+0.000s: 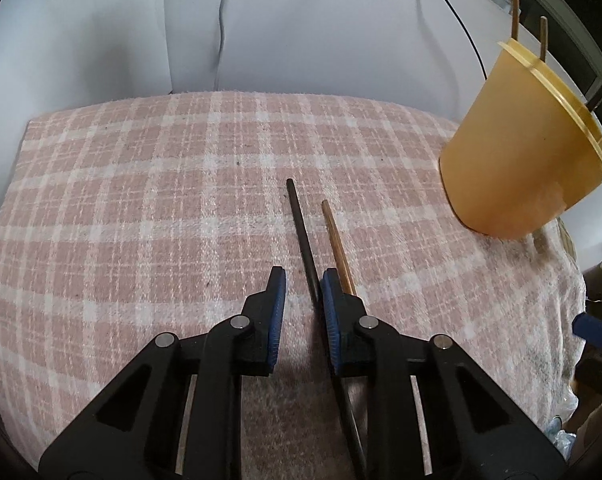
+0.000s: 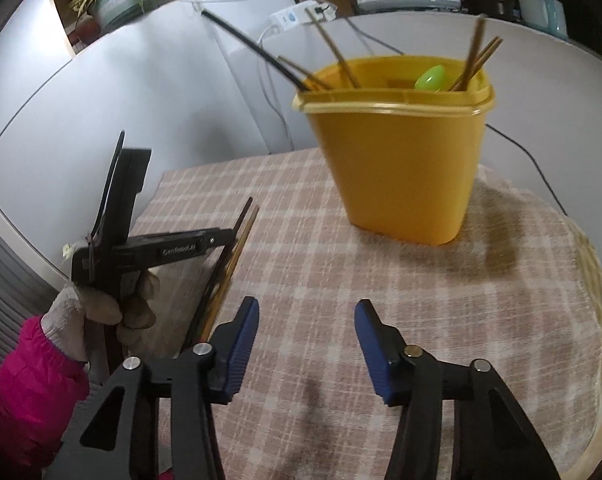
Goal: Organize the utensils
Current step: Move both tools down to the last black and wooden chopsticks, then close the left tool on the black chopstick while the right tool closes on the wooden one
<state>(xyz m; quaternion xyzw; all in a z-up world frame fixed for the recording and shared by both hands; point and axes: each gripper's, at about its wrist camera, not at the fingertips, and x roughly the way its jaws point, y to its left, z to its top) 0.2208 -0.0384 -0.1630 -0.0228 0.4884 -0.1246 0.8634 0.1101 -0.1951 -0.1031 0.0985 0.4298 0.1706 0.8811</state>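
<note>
The left claw (image 1: 303, 280) points down at the checked cloth (image 1: 141, 208), jaws nearly together with a narrow gap between the blue pads (image 1: 277, 312). The black chopstick (image 1: 299, 228) runs up that gap, lying against the inner face of the right-hand pad; whether the pads actually pinch it cannot be told. The brown chopstick (image 1: 335, 240) lies just beside it, outside the gap, passing behind the right-hand finger. Both sticks point toward the cloth's far edge.

In the right wrist view the gloved left hand (image 2: 113, 304) holds that claw at the cloth's left edge, the two sticks side by side under its fingers.

The right claw (image 2: 307, 320) hovers over the near middle of the cloth, half spread and holding nothing; only bare cloth shows between its pads.

The yellow tub (image 2: 401, 176) stands near the far right corner, well apart from both claws, with several chopsticks (image 2: 341, 60) and a green object (image 2: 431, 78) inside.
</note>
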